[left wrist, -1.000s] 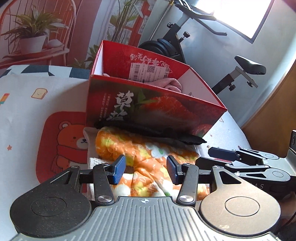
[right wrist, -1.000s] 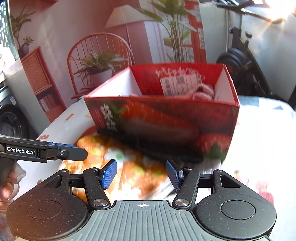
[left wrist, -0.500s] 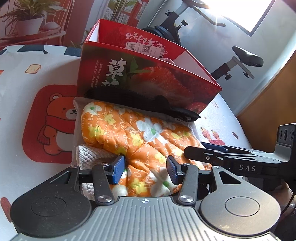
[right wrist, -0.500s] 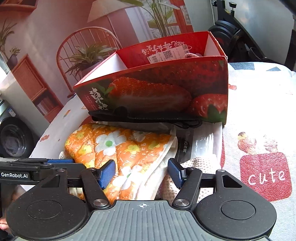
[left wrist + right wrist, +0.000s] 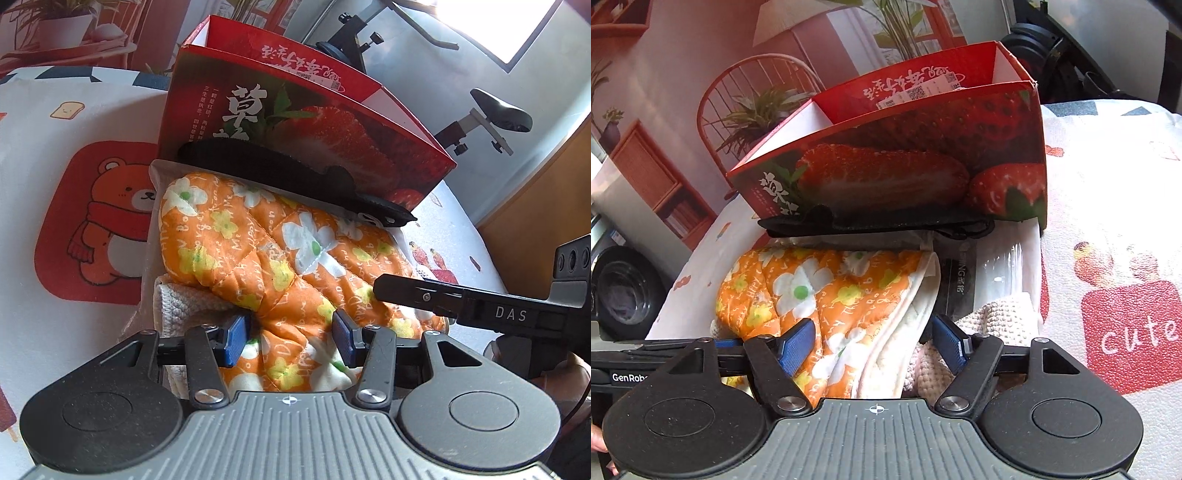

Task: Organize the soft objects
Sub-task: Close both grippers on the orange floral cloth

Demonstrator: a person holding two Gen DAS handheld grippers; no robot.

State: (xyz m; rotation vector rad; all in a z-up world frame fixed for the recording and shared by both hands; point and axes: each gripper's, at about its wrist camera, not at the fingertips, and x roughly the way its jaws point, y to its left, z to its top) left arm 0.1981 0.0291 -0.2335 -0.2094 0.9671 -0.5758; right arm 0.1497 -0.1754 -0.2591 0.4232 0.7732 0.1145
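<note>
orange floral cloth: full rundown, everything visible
The orange floral cloth is quilted fabric printed with white and yellow flowers and small lettering, with a white lining showing at its folded edge. It lies crumpled on a pile, over a white knitted cloth and a clear plastic package, in front of the red strawberry box. A black strap lies along its far edge. The left claw and right claw are open, each straddling a fold.
</note>
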